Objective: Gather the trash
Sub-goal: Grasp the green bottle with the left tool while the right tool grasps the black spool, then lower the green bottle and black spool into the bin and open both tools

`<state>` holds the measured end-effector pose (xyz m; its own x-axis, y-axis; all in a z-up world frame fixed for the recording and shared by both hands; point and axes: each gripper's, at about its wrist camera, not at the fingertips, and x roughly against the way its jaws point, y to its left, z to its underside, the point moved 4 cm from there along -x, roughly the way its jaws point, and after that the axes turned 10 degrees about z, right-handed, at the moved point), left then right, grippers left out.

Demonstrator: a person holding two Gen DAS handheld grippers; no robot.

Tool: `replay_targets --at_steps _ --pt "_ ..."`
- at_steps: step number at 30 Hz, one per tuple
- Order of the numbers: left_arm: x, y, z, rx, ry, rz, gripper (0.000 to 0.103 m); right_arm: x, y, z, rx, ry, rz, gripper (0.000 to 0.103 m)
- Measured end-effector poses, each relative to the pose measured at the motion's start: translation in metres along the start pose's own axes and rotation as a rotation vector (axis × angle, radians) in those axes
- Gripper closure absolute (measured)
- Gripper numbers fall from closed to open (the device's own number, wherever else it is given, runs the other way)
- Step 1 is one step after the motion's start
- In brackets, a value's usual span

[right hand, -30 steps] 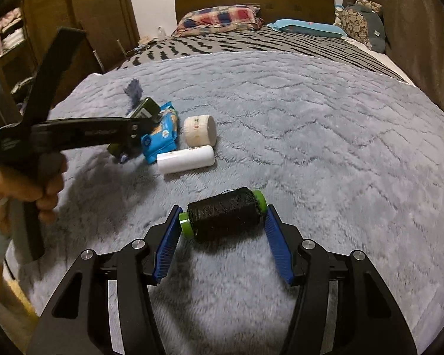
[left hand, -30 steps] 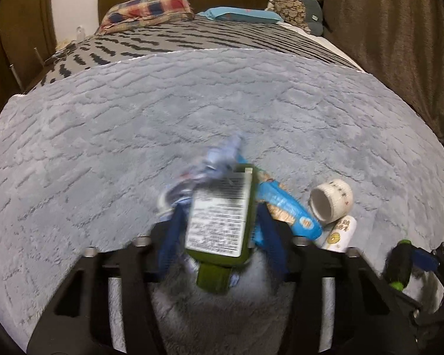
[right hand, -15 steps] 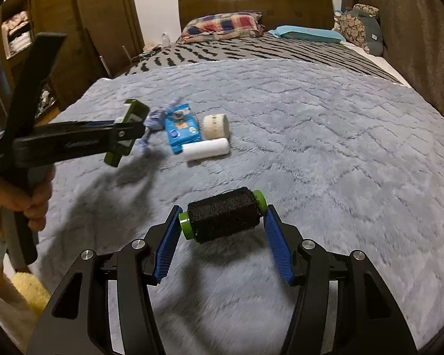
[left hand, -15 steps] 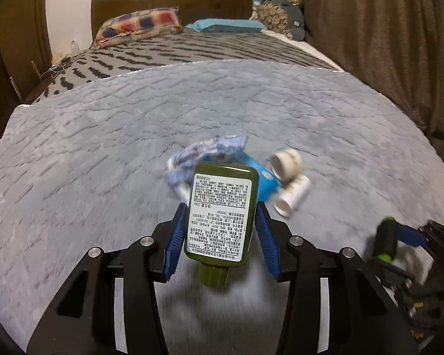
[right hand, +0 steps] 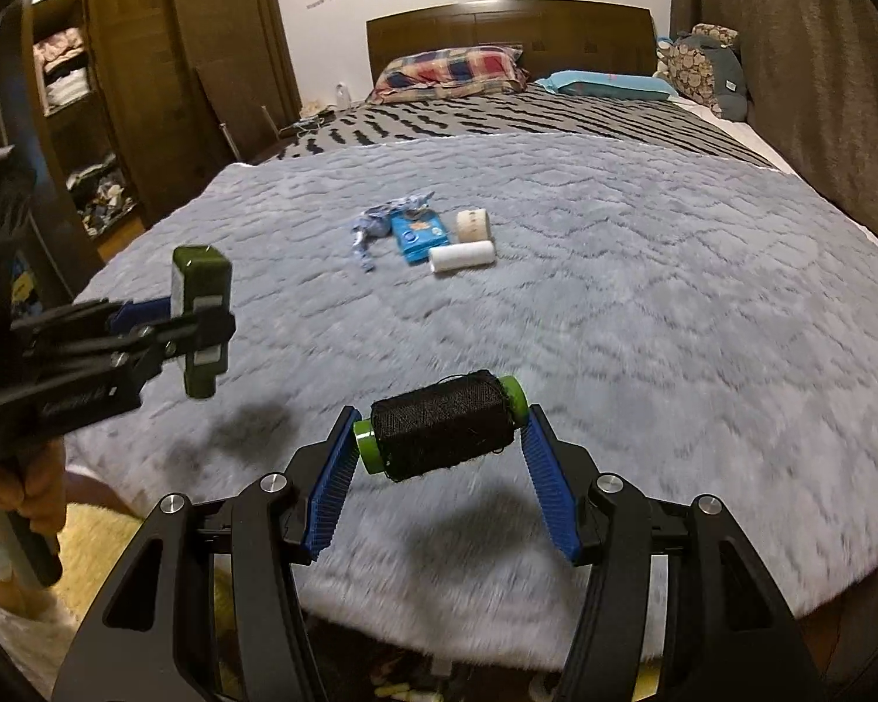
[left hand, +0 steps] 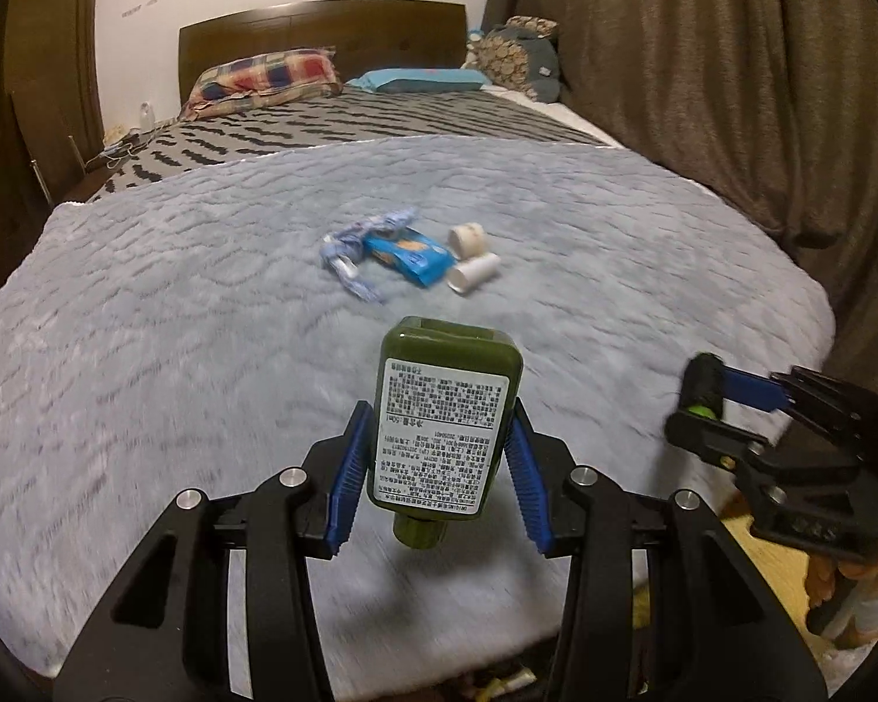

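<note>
Left tongs [left hand: 436, 462] pinching green bottle [left hand: 443, 427], cap down, lifted over near edge of grey blanket [left hand: 146, 316] | right tongs [right hand: 439, 456] pinching black thread spool [right hand: 442, 424] crosswise, also above blanket | far middle: blue wrapper [right hand: 418, 237], crumpled scrap [right hand: 374, 225], white tube [right hand: 461, 257], tape roll [right hand: 473, 224] lying clustered.

Both the left gripper [left hand: 437, 459] and right gripper [right hand: 439, 447] have black angular frames, silver round screws and ribbed blue finger pads [right hand: 329, 497]. Bare skin shows on the left hand [right hand: 20, 482].
</note>
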<state>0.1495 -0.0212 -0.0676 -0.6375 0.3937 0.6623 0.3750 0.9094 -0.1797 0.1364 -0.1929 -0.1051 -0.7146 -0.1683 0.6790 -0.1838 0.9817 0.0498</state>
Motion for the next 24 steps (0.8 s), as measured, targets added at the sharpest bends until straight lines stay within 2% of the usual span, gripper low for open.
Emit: replay_targets --at_steps 5,11,19,24 --pt "0.026 -0.027 0.031 -0.023 -0.005 0.023 0.060 0.025 0.005 0.025 -0.014 -0.005 -0.008 0.046" --pt "0.036 -0.043 0.075 -0.007 0.028 0.059 0.061 0.035 0.008 0.064 -0.045 0.039 -0.019 0.046" --pt "0.010 -0.055 0.147 0.004 0.169 0.094 0.061 0.013 0.011 0.122 -0.065 0.173 -0.021 0.046" --pt "-0.014 -0.048 0.181 0.040 0.256 0.094 0.061 -0.006 0.020 0.152 -0.051 0.258 -0.014 0.046"
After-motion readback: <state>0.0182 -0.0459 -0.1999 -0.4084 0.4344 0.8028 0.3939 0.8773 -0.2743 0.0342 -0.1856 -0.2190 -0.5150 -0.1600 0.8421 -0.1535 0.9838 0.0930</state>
